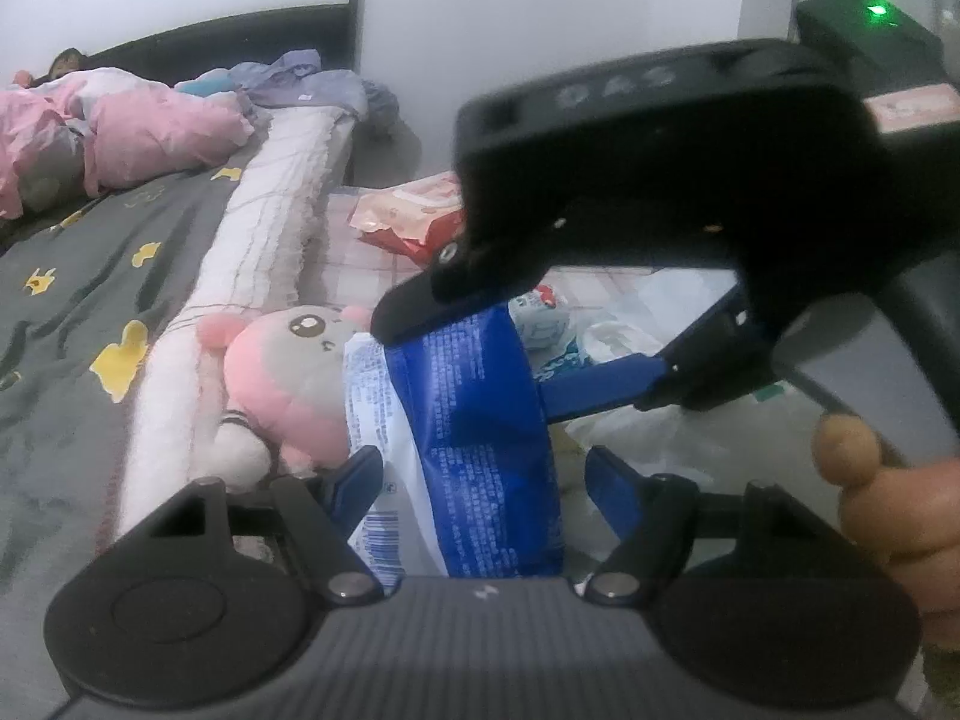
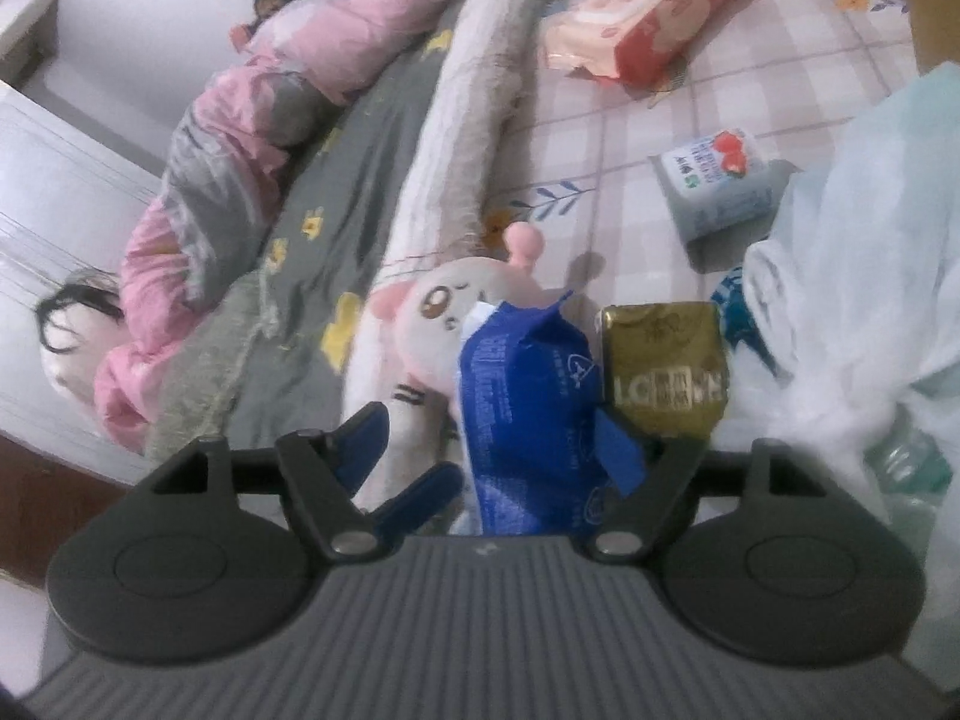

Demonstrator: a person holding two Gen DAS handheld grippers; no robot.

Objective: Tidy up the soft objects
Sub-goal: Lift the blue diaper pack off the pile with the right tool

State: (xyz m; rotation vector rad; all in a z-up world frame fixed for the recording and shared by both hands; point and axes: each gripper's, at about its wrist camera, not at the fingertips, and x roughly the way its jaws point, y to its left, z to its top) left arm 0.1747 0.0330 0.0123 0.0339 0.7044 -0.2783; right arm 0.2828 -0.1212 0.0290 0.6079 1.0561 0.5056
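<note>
Blue and white pack (image 1: 474, 420) stands on the checked sheet (image 2: 606, 138), leaning against the pink plush toy (image 1: 282, 384) at the foot of the long bolster (image 1: 258, 252); a gold packet (image 2: 663, 372) sits just beside it. Left gripper (image 1: 480, 480): jaws spread, pack between the blue fingers (image 1: 360, 474) — pads not seen pressing on it. Right gripper (image 2: 510, 450): jaws likewise spread about the pack's upper end, the far finger close against it, contact unclear. In the left view the right gripper hangs over the pack, one fingertip at its top. Further off lie a red wipes pack (image 2: 645, 18) and a small tissue pack (image 2: 717, 186); white plastic bag (image 2: 858, 276) at the right.
</note>
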